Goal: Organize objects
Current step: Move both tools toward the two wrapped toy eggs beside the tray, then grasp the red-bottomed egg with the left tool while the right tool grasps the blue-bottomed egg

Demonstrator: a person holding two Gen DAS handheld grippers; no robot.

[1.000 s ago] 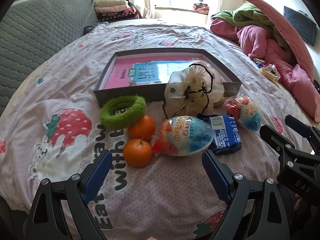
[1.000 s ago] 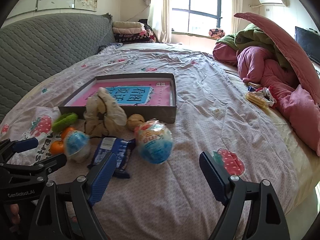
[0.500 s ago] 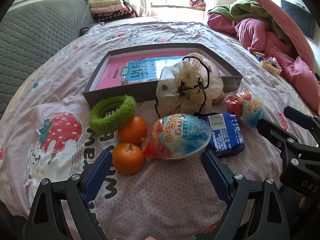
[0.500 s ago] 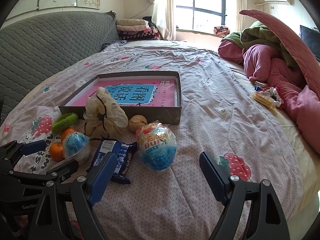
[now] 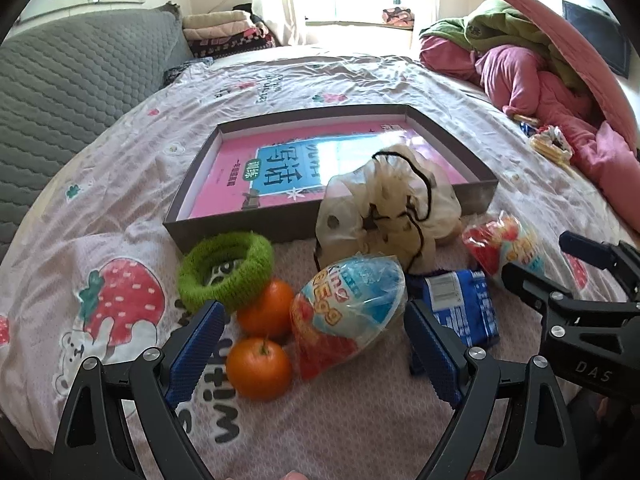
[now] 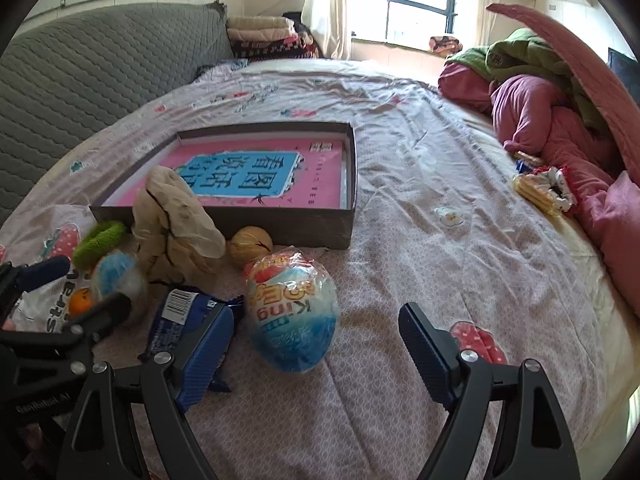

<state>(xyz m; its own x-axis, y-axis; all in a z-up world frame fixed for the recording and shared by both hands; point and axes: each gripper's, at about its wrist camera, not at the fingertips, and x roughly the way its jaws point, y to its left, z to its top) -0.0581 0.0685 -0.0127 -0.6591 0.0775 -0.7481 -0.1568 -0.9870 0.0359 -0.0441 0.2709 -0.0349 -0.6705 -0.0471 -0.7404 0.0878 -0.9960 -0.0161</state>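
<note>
Both tools are over the near edge of the bed (image 5: 360, 80), pointing at the clutter in front of the box (image 5: 280, 224).

My left gripper (image 5: 312, 344): fingers (image 5: 196, 340) spread wide, nothing held. Between them lie the near orange (image 5: 259, 368) and the near wrapped egg (image 5: 348, 308); whether the pads touch either, I cannot tell. A second orange (image 5: 267, 307) sits just behind the first, touching the green fuzzy ring (image 5: 226, 268), which lies against the box's front wall.

My right gripper (image 6: 316, 352): fingers (image 6: 426, 350) also wide apart, empty. The other wrapped egg (image 6: 294, 312) lies between them, nearer the left finger. That left finger overlaps the blue snack packet (image 6: 180, 316) in view; contact unclear.

The cream drawstring pouch (image 5: 388, 216) leans at the box's front wall, black cord loose on top. A small tan ball (image 6: 251, 244) rests just beside it, against the wall.

The box is a shallow grey tray, open, holding a pink book (image 6: 256, 180) with a blue title panel, flat on its floor. Nothing else is inside.

Far right of the bed: a heap of pink and green bedding (image 6: 560, 100), with a yellow packet (image 6: 536, 192) at its foot. Grey quilted headboard (image 6: 100, 68) to the left, folded blankets (image 6: 260, 36) by the window.
</note>
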